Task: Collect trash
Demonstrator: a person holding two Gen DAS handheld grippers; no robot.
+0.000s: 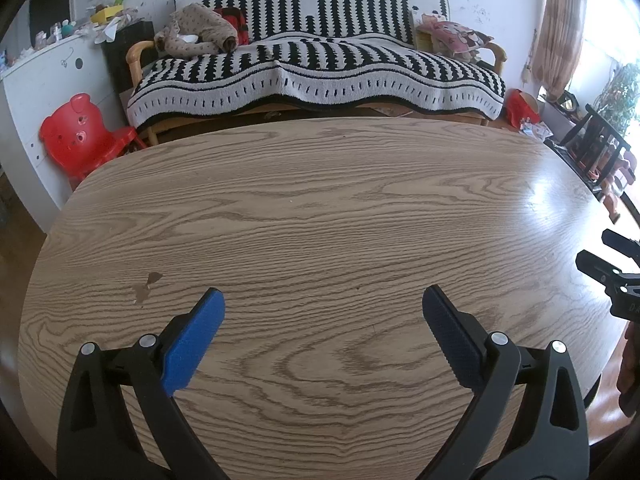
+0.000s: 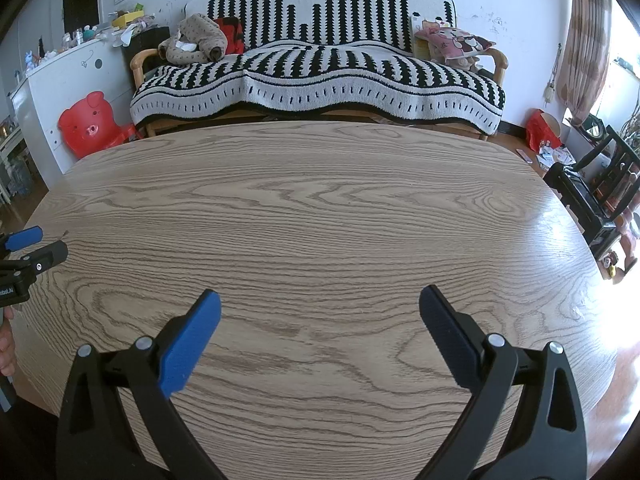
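The left claw hangs over the near part of the wooden desk, its blue pads spread wide with nothing between them. The right claw hovers beside it, to the right, equally released and empty. No trash shows on the desk from either view; only a small chipped patch marks the wood near the left claw. Beyond the far edge stands a sofa under a black-and-white striped throw, with a red child's chair at far left.

Right tongs spread wide — empty, over wooden table, striped sofa behind
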